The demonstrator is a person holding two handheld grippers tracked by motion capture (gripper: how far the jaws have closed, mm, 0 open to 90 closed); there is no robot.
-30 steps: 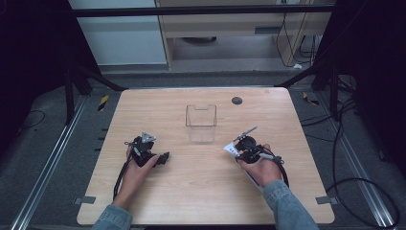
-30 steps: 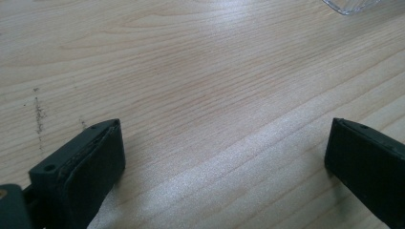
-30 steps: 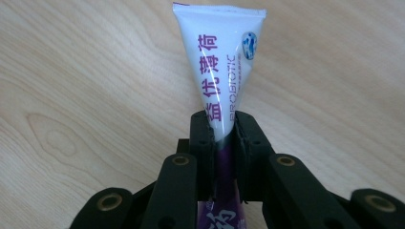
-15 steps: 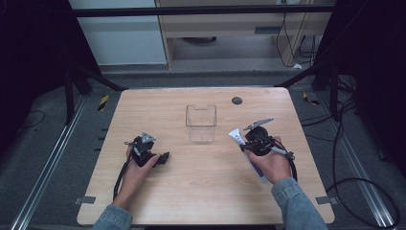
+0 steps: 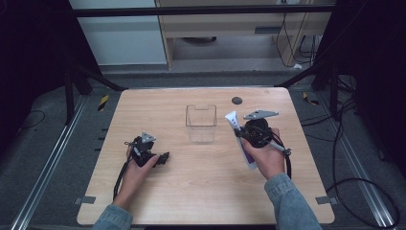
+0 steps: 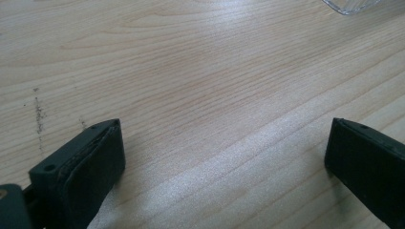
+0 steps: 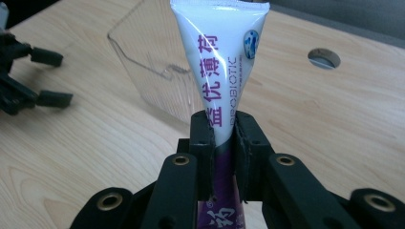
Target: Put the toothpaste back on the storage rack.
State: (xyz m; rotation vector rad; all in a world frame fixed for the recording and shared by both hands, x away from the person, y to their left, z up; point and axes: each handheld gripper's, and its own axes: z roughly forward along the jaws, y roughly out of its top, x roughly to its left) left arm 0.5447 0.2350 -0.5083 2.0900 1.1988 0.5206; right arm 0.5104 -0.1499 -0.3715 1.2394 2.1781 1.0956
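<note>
From the high view we see the right hand-held gripper [image 5: 242, 134] clenched around a white and purple tube [image 5: 239, 136], which it holds just right of the clear plastic box [image 5: 201, 123] standing near the middle of the wooden counter [image 5: 206, 191]. The left hand-held gripper [image 5: 163, 157] sits low on the counter, well apart from the box, and its jaws are spread.

In the left gripper view we look along two black jaws that stand wide apart with nothing between them, just bare counter [image 6: 200, 95] and a corner of the clear box [image 6: 353, 5] at the top edge.

In the right gripper view our jaws pinch the tube [image 7: 222, 62] at its middle, crimped end up. The box [image 7: 157, 71] stands behind it, and the left hand-held gripper [image 7: 50, 76] shows at far left.
</note>
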